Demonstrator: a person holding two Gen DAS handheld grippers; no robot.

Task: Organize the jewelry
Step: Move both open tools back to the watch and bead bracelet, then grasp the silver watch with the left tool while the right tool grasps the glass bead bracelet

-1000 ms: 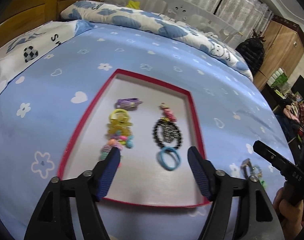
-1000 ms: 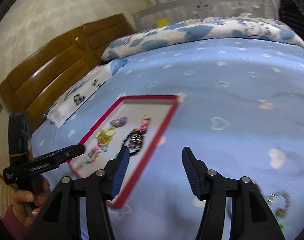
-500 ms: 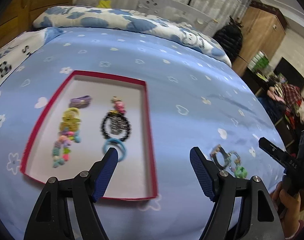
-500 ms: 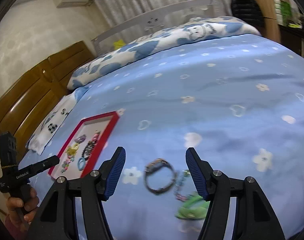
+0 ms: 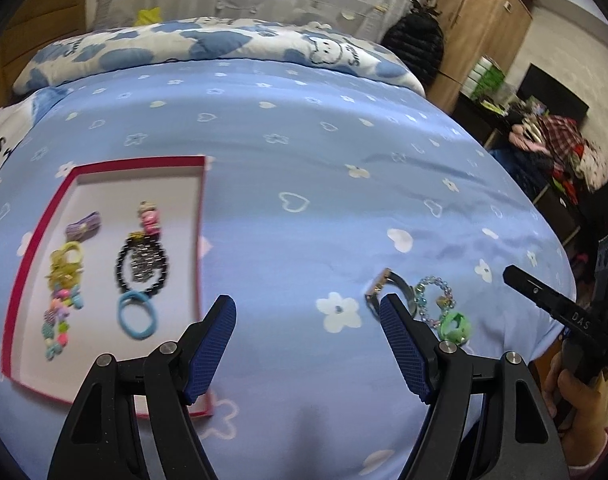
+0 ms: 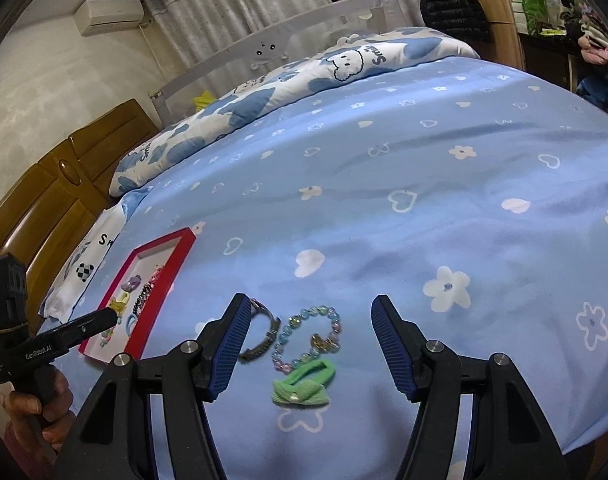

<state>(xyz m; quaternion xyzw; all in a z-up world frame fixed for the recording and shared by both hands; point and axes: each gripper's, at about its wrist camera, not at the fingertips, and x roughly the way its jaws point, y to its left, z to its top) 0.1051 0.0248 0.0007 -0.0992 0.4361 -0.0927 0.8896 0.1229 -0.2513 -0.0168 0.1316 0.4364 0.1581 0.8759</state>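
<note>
Blue bedspread (image 6: 423, 184); green hair clip (image 6: 304, 384) unobstructed only between right claw (image 6: 307, 344).

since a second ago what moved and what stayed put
Both views swung right, away from the red tray toward the loose pieces on the bedspread. The right hand-held gripper now frames the beaded bracelet, the green clip and the watch. The left hand-held gripper followed. Nothing was grasped; both are open as before. The tray's contents have not moved.
</note>
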